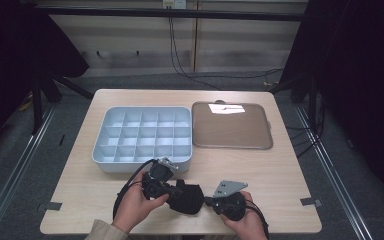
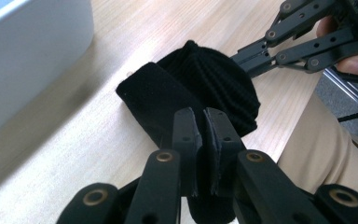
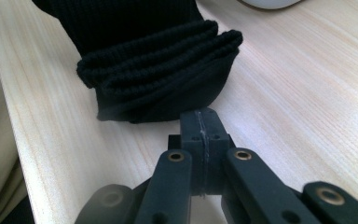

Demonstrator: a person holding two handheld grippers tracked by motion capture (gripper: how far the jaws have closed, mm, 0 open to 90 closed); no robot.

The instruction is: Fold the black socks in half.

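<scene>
A folded black knitted cloth point(image 1: 191, 198) lies near the table's front edge between my two grippers. My left gripper point(image 1: 179, 190) comes at it from the left. In the left gripper view its jaws point(image 2: 204, 135) stand almost together, pinching a layer of the black cloth point(image 2: 214, 79). My right gripper point(image 1: 207, 201) points at the cloth from the right. In the right gripper view its jaws point(image 3: 200, 122) are pressed flat together, tips at the lower edge of the folded cloth point(image 3: 154, 70). The right gripper point(image 2: 237, 60) also reaches into the far side of the cloth in the left gripper view.
A pale blue tray point(image 1: 111, 162) with several compartments sits just behind the left gripper, its wall point(image 2: 28, 60) close by. A flat brown tray point(image 1: 230, 130) lies to its right. The table's front edge runs right beneath both hands.
</scene>
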